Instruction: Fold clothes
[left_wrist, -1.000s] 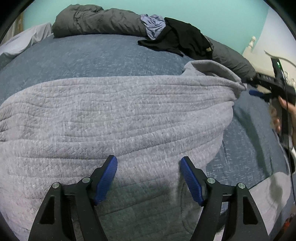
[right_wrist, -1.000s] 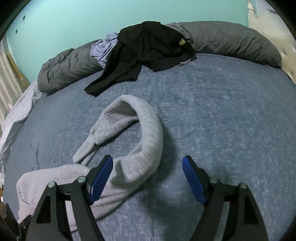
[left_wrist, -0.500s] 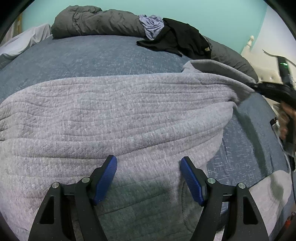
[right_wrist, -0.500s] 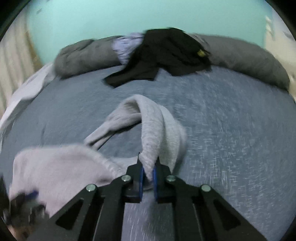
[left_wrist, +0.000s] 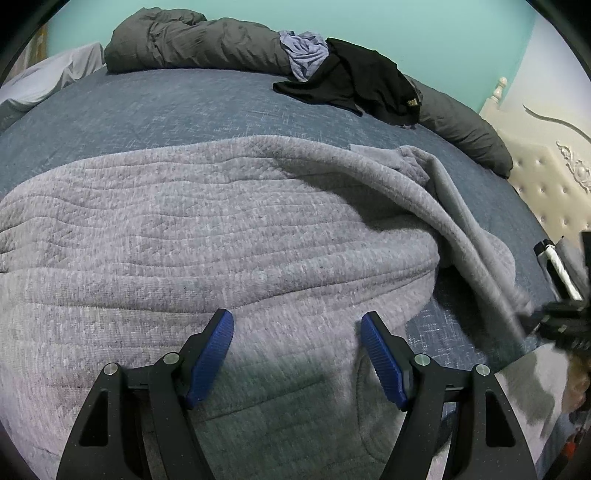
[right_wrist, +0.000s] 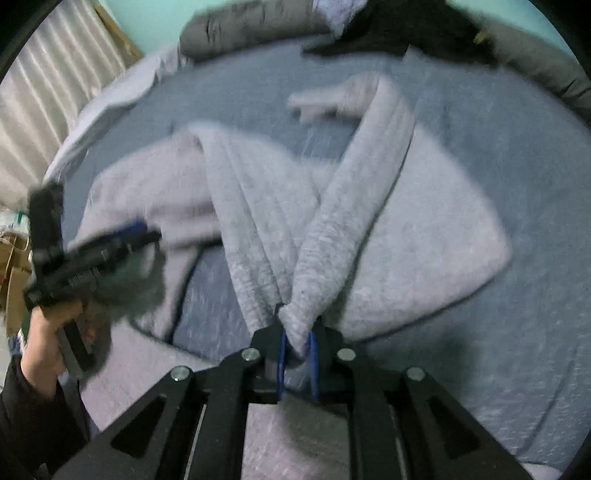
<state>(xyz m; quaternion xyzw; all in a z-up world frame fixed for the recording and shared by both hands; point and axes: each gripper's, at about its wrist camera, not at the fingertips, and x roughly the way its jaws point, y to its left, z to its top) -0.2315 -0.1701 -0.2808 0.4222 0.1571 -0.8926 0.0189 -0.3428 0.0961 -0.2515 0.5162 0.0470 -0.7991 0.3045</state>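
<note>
So I'm working on the bed (left_wrist: 155, 110), blue-grey cover, with one big grey sweater (left_wrist: 207, 229) lying spread across the middle of it, body mostly flat and wrinkly. It's looking like I'm only at the first fold: one sleeve (right_wrist: 369, 173) is being pulled in over the body, and the rest of the folding isn't done yet as far as I can tell. Along the far edge one dark grey duvet (left_wrist: 207, 40) is bunched up, with one black garment (left_wrist: 362, 81) and one lilac one (left_wrist: 304, 53) waiting on it, so at least two more pieces to go. My left tool (left_wrist: 297, 354) is hovering spread wide over the sweater's hem, gripping nothing. My right tool (right_wrist: 297, 343) is pinching the sleeve, jaws easing open a touch.
</note>
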